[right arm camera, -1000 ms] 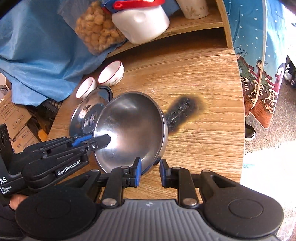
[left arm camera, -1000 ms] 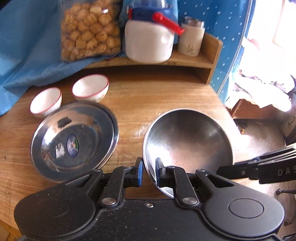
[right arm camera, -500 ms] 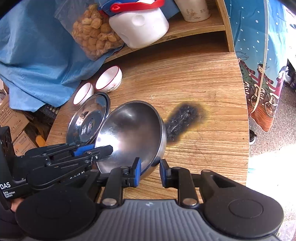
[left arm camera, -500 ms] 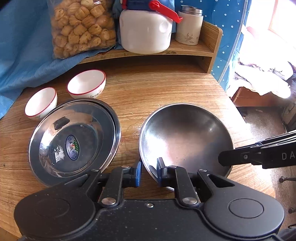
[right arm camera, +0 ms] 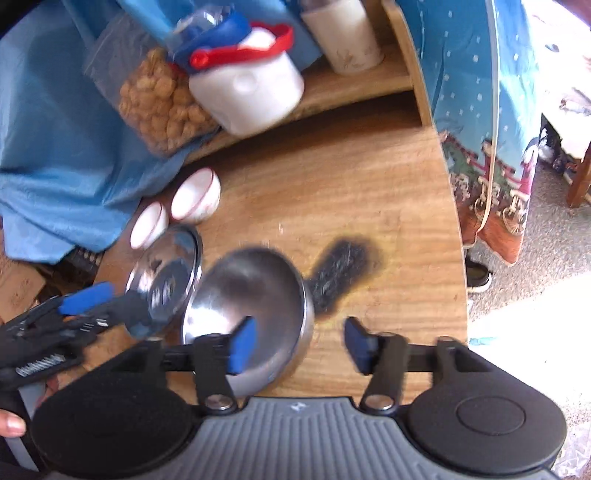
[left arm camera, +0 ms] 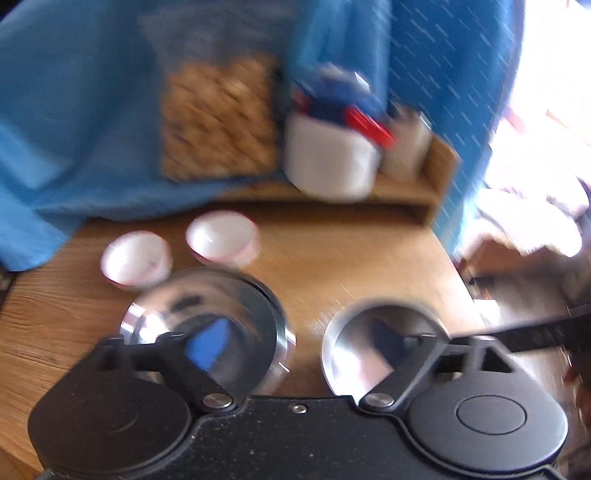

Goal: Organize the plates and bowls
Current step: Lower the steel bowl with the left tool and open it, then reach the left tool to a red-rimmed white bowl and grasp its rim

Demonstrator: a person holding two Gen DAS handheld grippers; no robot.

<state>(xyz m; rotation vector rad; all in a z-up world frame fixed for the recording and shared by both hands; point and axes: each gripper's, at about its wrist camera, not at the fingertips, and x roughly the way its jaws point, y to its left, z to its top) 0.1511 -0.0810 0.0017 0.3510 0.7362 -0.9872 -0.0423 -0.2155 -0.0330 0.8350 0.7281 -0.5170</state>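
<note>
The steel bowl (left arm camera: pixel 373 343) (right arm camera: pixel 255 302) rests on the wooden table, free of both grippers. The flat steel plate (left arm camera: pixel 207 317) (right arm camera: pixel 166 280) lies just left of it. Two small white bowls with red rims (left arm camera: pixel 221 236) (left arm camera: pixel 135 258) (right arm camera: pixel 195 195) (right arm camera: pixel 147 225) sit behind the plate. My left gripper (left arm camera: pixel 306 343) is open, its jaws spread above the plate and the bowl. My right gripper (right arm camera: pixel 299 341) is open, one blue pad over the bowl, the other over bare table. The left gripper (right arm camera: pixel 85 295) also shows in the right wrist view. The left wrist view is motion-blurred.
A low wooden shelf (right arm camera: pixel 369 85) at the back holds a bag of snacks (right arm camera: pixel 162 103), a white jug with a red handle (right arm camera: pixel 251 96) and a cream canister (right arm camera: pixel 347 33). A blue cloth (left arm camera: pixel 74 129) drapes at the left. A black burn mark (right arm camera: pixel 343 269) lies right of the bowl.
Both grippers have opened and let go of the steel bowl, which now sits on the table. Both have pulled back and up; the left view is blurred by motion.
</note>
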